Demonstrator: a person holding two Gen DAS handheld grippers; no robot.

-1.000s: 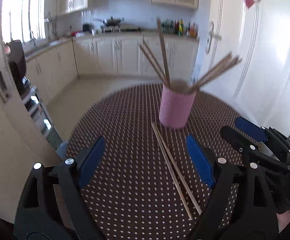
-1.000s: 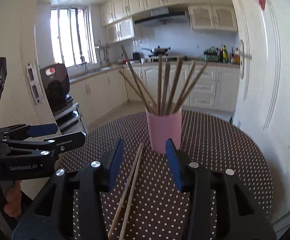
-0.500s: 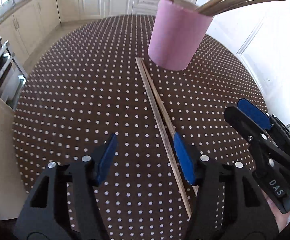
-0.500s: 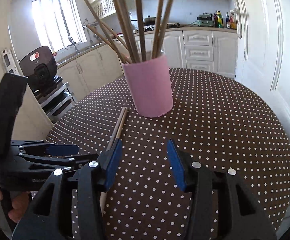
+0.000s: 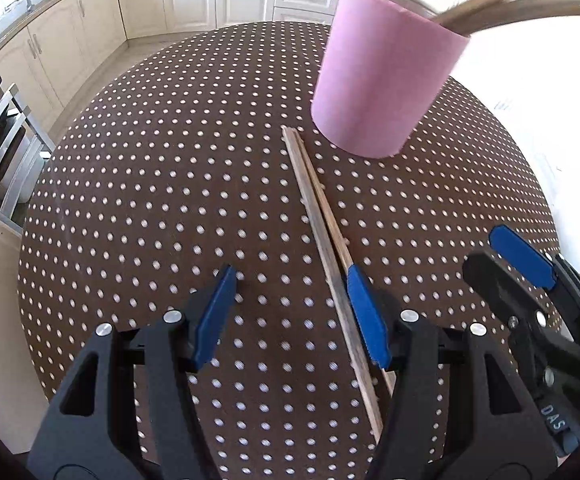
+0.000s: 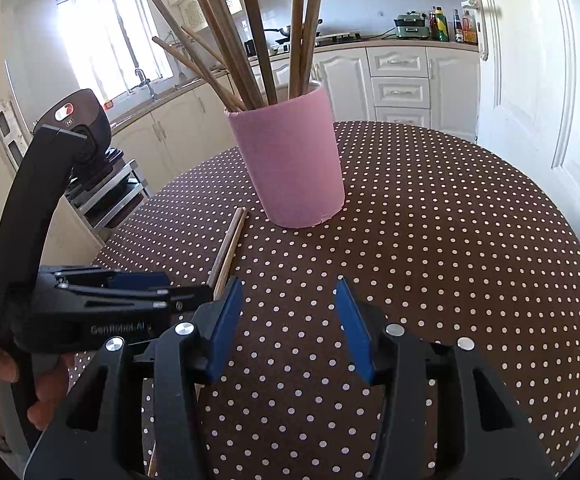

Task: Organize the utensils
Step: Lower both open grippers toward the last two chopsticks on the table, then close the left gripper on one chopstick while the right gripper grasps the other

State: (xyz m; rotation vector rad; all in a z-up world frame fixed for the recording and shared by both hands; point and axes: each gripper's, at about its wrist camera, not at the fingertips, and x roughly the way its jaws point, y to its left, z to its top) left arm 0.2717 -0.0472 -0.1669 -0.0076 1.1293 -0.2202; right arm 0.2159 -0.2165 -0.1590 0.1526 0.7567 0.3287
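Sunlit cream kitchen cabinets are ringing a round table under a brown, white-dotted cloth (image 5: pixel 137 208), and both grippers are working low over it. Left gripper (image 5: pixel 290 312) is pointing steeply down at the cloth with its blue pads spread and clamping nothing; its jaws have just been closing, and a pair of slim, pale wooden chopsticks (image 5: pixel 322 236) is lying flat at the right-hand pad, one stick just inside the gap and the other passing under that pad. Whether the pad is touching the wood is not clear. Right gripper (image 6: pixel 287 320) is hovering released over bare cloth, its jaws having just been widening slightly, with nothing between them. Outward from both, a pink cylindrical cup (image 6: pixel 290 160) is standing upright, already holding several brown chopsticks that are fanning above its rim. Loose sticks are lying side by side with their far tips just short of the cup's base and their long axis running from the cup back toward the left gripper. So the left hand looks nearer; centring the pair between its pads probably needs a small sideways shift.
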